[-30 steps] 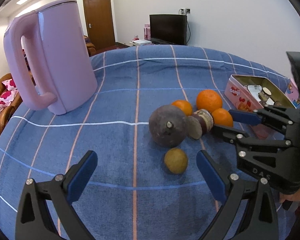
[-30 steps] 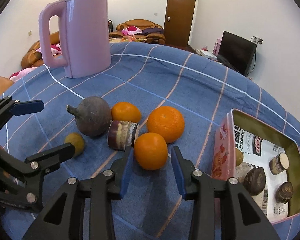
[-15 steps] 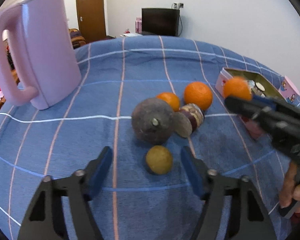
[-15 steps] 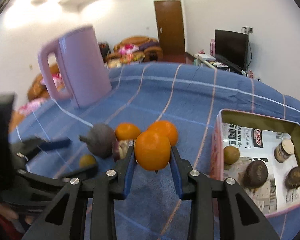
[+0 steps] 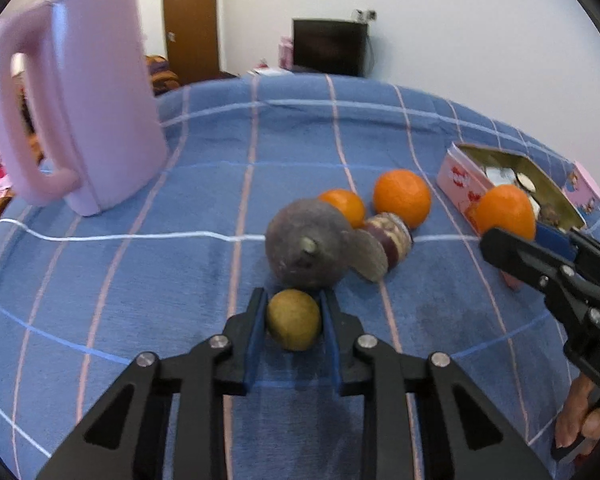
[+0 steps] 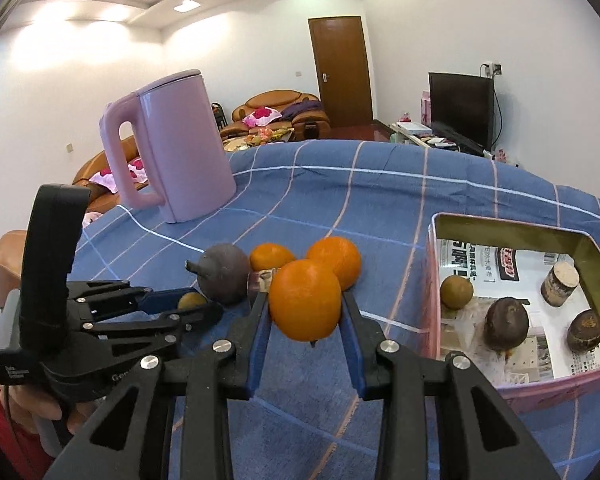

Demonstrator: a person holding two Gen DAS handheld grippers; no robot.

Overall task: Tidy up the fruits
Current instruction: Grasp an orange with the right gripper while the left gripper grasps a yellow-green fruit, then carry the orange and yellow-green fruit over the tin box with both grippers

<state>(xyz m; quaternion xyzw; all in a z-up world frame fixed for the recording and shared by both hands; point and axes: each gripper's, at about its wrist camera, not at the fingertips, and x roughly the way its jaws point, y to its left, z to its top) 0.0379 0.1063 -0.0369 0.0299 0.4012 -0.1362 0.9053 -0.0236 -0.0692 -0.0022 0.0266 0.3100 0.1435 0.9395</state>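
Holding an orange (image 6: 305,300) above the blue checked cloth (image 6: 340,184), your right gripper (image 6: 305,312) is clenched on it, just beside the pink tin (image 6: 512,396). Your left gripper (image 5: 294,320) is clenched on the small yellow-green fruit (image 5: 294,319), which lies on the cloth, just in front of the dark round fruit (image 5: 306,248).

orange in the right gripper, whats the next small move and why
Probably carry the orange sideways over the open tin and let go: the right gripper is clamped on it above the cloth, beside the tin, where other fruit already lies.
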